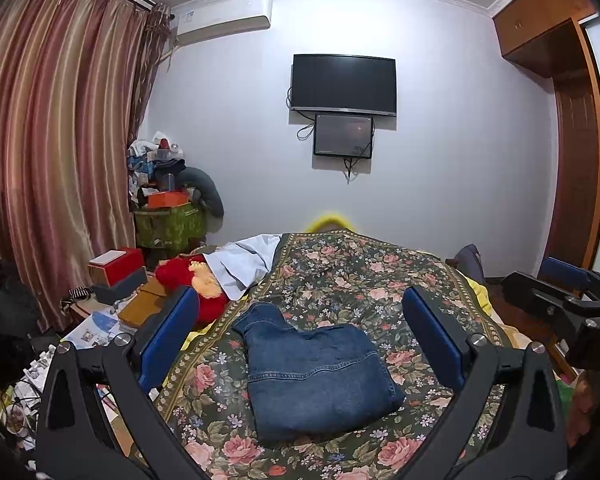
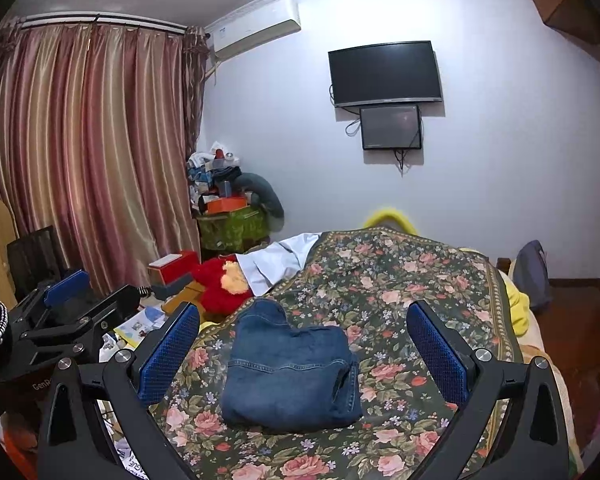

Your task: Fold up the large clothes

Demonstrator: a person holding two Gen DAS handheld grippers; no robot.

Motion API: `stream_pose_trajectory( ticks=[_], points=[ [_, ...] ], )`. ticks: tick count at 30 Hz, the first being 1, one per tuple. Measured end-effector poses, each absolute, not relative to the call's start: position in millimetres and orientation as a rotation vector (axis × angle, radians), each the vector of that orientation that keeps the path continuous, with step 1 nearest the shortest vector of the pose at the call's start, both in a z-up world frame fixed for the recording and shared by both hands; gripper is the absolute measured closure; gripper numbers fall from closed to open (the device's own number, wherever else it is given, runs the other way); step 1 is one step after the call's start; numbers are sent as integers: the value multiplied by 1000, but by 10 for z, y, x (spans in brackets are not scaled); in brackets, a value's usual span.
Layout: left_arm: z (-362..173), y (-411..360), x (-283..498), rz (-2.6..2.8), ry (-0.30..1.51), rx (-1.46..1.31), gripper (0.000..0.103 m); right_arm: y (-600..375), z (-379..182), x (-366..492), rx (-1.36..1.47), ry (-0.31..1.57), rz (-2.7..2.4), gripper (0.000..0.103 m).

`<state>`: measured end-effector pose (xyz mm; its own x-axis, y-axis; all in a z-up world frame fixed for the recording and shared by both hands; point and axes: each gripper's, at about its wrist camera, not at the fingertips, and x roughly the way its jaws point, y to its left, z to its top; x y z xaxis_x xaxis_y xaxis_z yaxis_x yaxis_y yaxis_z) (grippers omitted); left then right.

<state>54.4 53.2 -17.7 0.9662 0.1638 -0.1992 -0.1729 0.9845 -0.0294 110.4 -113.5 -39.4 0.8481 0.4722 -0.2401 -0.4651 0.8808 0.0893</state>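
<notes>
Folded blue jeans (image 1: pixel 320 372) lie in a compact bundle on the floral bedspread (image 1: pixel 380 280), near the close end of the bed, roughly centred btwn both sets of fingers. Left gripper (image 1: pixel 300 332) hovers above/behind the jeans, jaws wide apart, nothing held, blue pads (image 1: pixel 168 336) clear of the denim. Right gripper (image 2: pixel 302 340) same: jaws spread wide, empty, not touching the jeans (image 2: pixel 292 376). In left wrist view the right gripper shows at the far right edge; in right wrist view the left gripper sits at the left edge, beside the bed. Red plush toy (image 1: pixel 192 284) and a pale cloth (image 1: pixel 244 260) lie at the bedspread's left-far side. On the wall: TV (image 1: pixel 344 84) w/ a smaller screen (image 1: pixel 343 135) just below, AC unit (image 1: pixel 224 20) top left, striped curtains (image 1: pixel 60 140) on the left.
</notes>
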Motion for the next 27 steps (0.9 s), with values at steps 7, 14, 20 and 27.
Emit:
stream_pose_trajectory(
  ticks=[7, 14, 20, 27],
  points=[
    [-190, 512, 562, 168, 197, -56, 0, -1160, -389, 1118, 40, 258, 491, 0],
    [-190, 473, 565, 170, 198, -55, 0, -1164, -404, 1092, 48, 259, 495, 0],
    [-176, 479, 557, 159, 196, -56, 0, -1151, -392, 1053, 46, 252, 501, 0],
    [-153, 469, 536, 123, 191, -54, 0, -1145, -376, 1046, 42, 245, 500, 0]
  ],
)
